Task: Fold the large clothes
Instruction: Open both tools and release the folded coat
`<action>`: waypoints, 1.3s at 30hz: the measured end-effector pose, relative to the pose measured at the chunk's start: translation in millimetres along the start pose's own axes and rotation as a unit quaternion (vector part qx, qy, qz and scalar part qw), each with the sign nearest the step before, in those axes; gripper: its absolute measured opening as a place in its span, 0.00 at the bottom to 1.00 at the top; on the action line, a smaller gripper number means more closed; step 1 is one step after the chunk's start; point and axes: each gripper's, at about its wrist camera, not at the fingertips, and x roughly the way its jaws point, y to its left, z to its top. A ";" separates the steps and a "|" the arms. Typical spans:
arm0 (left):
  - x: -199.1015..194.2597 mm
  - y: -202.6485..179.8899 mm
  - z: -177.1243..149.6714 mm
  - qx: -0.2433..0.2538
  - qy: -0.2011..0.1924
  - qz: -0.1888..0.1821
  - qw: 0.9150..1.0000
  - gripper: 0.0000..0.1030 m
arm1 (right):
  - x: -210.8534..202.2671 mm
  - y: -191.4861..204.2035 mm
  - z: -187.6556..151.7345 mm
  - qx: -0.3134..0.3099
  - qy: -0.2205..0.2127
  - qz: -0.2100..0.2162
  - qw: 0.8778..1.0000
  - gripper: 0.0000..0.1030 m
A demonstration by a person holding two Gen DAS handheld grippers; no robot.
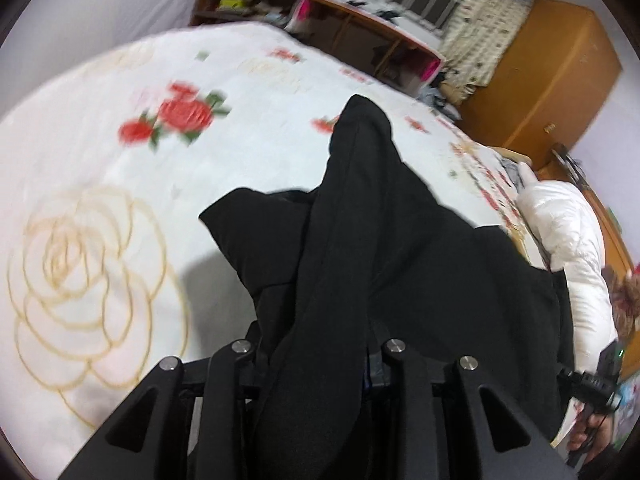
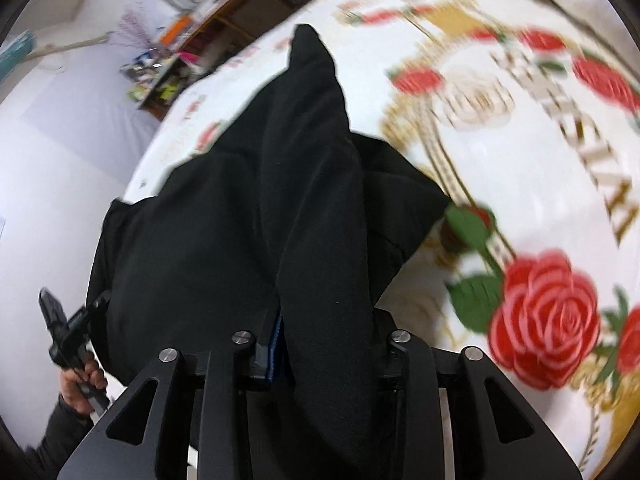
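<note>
A large black garment [image 1: 392,248] lies bunched on the flowered bedspread [image 1: 100,152], and a fold of it runs up between the jaws of my left gripper [image 1: 320,344], which is shut on the cloth. The fabric hides the fingertips. In the right wrist view the same black garment [image 2: 240,208] passes between the jaws of my right gripper [image 2: 320,332], shut on another fold beside a blue pad [image 2: 276,340]. Each view shows the other gripper at its edge, held in a hand [image 1: 592,436] [image 2: 76,388].
A white puffy jacket [image 1: 560,232] lies at the bed's right edge. Beyond the bed stand a low open shelf [image 1: 360,36] with clutter and an orange-brown wardrobe [image 1: 552,76]. White wall [image 2: 60,160] borders the bedspread [image 2: 540,168] on the left.
</note>
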 end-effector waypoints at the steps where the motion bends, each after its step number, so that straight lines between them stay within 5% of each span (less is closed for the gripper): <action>1: 3.7 4.4 -2.4 -0.006 0.003 0.003 1.000 0.35 | 2.3 -4.6 -1.7 0.008 0.001 -0.001 1.000 0.37; 6: 3.7 5.9 -3.7 -0.008 0.011 0.019 1.000 0.47 | -0.6 -7.4 -1.1 0.020 -0.001 -0.019 1.000 0.53; 11: -12.6 13.5 2.4 -0.018 0.015 0.014 1.000 0.52 | -26.7 4.9 -2.1 -0.011 -0.022 -0.055 0.998 0.55; 18: -53.3 19.0 8.7 -0.016 -0.039 0.037 0.998 0.52 | -70.6 30.3 -5.5 -0.057 -0.100 -0.105 0.988 0.55; 26: -12.6 -35.0 24.8 0.069 -0.022 0.016 0.997 0.52 | -23.2 59.3 5.9 -0.098 -0.084 -0.104 0.986 0.51; 31: 32.0 -36.2 22.2 0.084 0.004 0.041 0.996 0.52 | 12.8 42.8 15.8 -0.092 -0.052 -0.147 0.983 0.50; 39: 40.2 -37.1 20.3 0.099 0.001 0.043 0.994 0.53 | 16.8 36.4 18.8 -0.089 -0.053 -0.153 0.983 0.50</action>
